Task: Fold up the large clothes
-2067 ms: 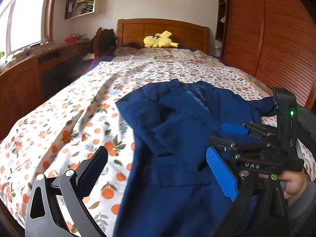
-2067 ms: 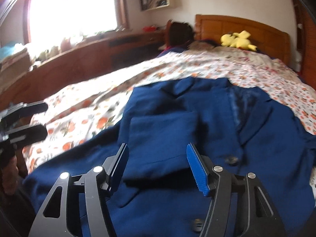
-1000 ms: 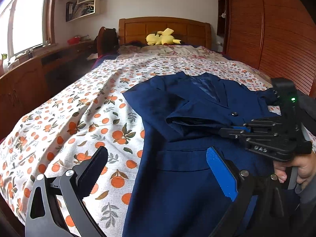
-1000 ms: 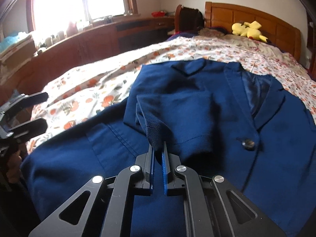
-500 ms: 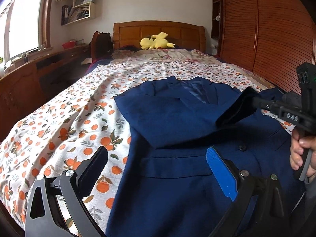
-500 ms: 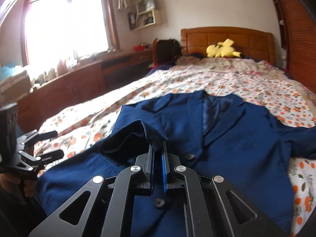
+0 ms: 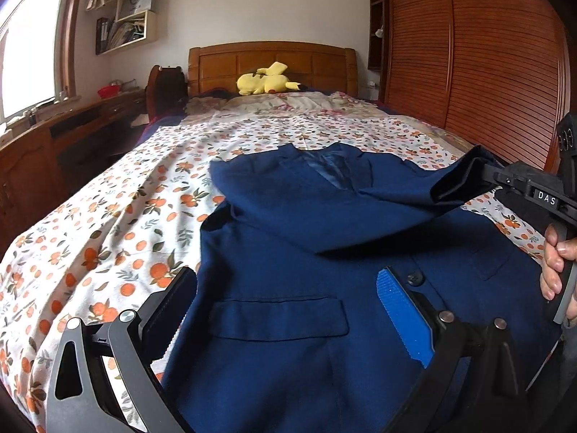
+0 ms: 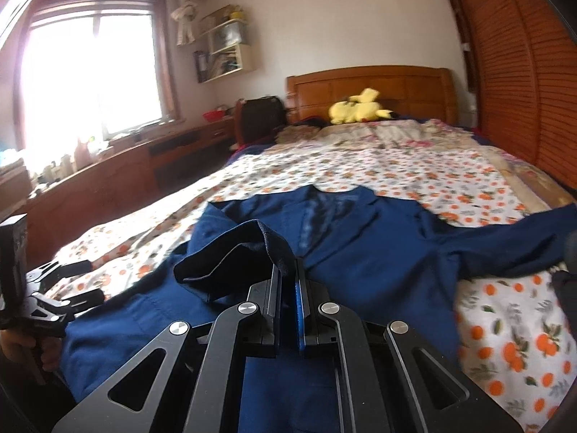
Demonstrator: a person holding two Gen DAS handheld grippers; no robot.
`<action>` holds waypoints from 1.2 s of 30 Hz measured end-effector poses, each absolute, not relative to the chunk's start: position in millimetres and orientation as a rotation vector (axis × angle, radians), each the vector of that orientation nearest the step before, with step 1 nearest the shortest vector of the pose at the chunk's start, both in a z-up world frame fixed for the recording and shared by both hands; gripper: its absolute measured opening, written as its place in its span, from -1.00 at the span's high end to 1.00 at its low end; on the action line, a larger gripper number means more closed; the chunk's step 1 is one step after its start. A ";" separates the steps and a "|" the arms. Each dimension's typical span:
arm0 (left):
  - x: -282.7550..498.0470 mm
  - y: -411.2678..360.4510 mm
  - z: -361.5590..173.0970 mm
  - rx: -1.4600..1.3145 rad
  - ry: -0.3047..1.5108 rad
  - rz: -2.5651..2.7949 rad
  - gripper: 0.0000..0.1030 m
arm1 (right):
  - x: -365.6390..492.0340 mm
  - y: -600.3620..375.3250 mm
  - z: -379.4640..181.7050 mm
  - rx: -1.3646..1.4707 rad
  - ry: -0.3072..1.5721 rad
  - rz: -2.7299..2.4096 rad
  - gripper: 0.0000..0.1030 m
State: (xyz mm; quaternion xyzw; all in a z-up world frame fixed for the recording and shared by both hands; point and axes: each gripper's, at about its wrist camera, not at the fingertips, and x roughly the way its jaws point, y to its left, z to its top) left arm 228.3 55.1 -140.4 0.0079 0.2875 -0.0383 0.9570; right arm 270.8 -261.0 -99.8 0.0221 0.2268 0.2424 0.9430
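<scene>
A navy blue suit jacket [image 7: 299,252] lies face up on the floral bedspread [image 7: 119,216], collar toward the headboard. My right gripper [image 8: 288,281] is shut on the cuff of the jacket's sleeve [image 8: 252,252] and holds it raised above the jacket front; it shows at the right of the left wrist view [image 7: 487,176], with the sleeve [image 7: 378,195] stretched across the chest. My left gripper [image 7: 285,306] is open and empty, low over the jacket's hem near a flap pocket [image 7: 277,317]. The other sleeve [image 8: 505,241] lies out to the right.
A yellow plush toy [image 7: 267,81] sits by the wooden headboard [image 7: 270,61]. A slatted wooden wardrobe [image 7: 487,72] runs along the right of the bed. A wooden desk [image 8: 108,173] and a window stand on the left.
My right gripper closed on the sleeve cuff, then lifted it and pulled it to the right across the jacket front. My left gripper stayed open near the hem.
</scene>
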 end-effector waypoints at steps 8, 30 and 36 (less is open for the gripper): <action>233.6 41.9 -141.7 0.025 0.581 -0.100 -0.95 | 279.2 -291.6 -124.8 0.025 0.561 0.380 0.90; 233.7 24.3 -131.7 0.048 0.538 -0.124 -0.95 | 252.3 -237.4 -118.1 -0.148 0.591 0.558 -0.04; 228.5 23.4 -123.8 0.058 0.513 -0.119 -0.95 | 268.8 -198.5 -146.4 -0.270 0.681 0.587 -0.04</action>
